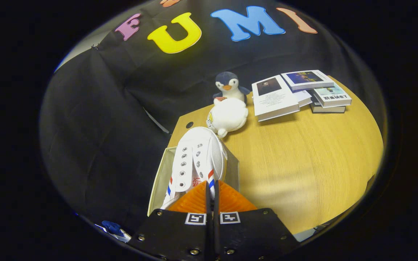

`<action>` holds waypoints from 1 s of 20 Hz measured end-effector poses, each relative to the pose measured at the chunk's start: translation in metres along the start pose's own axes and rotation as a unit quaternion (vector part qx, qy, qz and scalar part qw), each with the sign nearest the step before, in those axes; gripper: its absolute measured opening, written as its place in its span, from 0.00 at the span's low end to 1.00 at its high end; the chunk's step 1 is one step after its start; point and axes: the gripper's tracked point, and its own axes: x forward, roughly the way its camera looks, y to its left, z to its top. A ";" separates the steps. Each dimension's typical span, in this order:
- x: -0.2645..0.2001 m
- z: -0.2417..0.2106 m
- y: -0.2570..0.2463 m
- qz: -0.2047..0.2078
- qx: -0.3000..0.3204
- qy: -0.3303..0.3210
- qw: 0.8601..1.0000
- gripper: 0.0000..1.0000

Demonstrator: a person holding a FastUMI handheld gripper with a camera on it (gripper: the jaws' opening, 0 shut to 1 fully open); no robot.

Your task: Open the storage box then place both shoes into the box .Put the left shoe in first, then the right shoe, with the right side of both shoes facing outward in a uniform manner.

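My hand-held gripper [211, 190] is pinched nearly closed on the rear of the shoe [197, 159], so it hangs toe-forward over the open box [157, 181] at the counter [303, 159] edge, ready, I judge, to be lowered in.

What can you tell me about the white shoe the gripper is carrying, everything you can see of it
The white shoe looks like a canvas sneaker with rows of metal eyelets, no laces showing, and red and blue stripes on both sides near its rear. Its toe points away from the gripper, whose fingers are closed together on its rear part. It hangs over the open storage box at the wooden table's near corner, its toe close to a white plush toy.
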 end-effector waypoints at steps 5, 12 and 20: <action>0.024 -0.016 0.017 -0.012 -0.023 0.016 1.000 0.00; 0.028 0.009 0.033 -0.010 -0.073 -0.057 0.996 0.52; -0.045 0.066 0.025 -0.012 -0.131 -0.173 0.976 0.99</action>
